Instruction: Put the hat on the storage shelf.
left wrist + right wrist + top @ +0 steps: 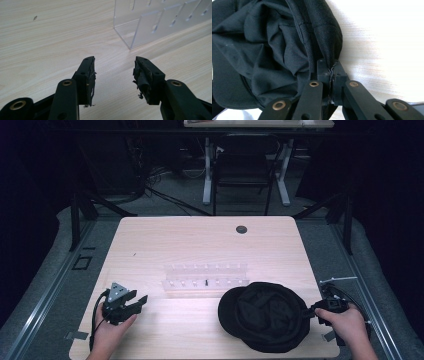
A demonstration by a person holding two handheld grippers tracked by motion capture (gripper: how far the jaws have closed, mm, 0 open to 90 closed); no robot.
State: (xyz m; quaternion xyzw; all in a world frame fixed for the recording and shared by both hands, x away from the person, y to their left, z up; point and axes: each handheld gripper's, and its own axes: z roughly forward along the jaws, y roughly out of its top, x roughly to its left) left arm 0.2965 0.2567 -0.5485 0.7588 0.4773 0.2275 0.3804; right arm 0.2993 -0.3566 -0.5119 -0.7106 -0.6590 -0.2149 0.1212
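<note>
On the near right part of the pale wooden table [200,240], a black cap [265,315], lying upside down with its crumpled lining facing up and its brim toward the left in the high view. At its right edge, the right gripper [311,310], held by the right hand [345,322] near the table's right corner, jaws pressed together on the cap's rim. In the right gripper view, the same pinch up close: the two black jaws meeting with a thin fold of the cap's [274,50] dark fabric between their tips [331,68], the bulk of the cap spreading up and to the left of them, bare wood [382,50] to the right.

At the near left of the table, well apart from the cap, the left gripper [139,301] in the left hand [112,327], grey three-cornered plate on top, pointing right toward the middle. Jaws apart, nothing between them. In the left gripper view, a wide gap between the two frayed black pads [115,75], only bare tabletop [50,42] within it.

Beyond and between the two grippers, near the table's centre, a clear acrylic rack [205,275] with rows of slots, just behind the cap. One corner of that rack [155,22] ahead and to the right of the open jaws in the left gripper view, not touching them. Farther back, a small dark round grommet [241,229] set into the tabletop.
</note>
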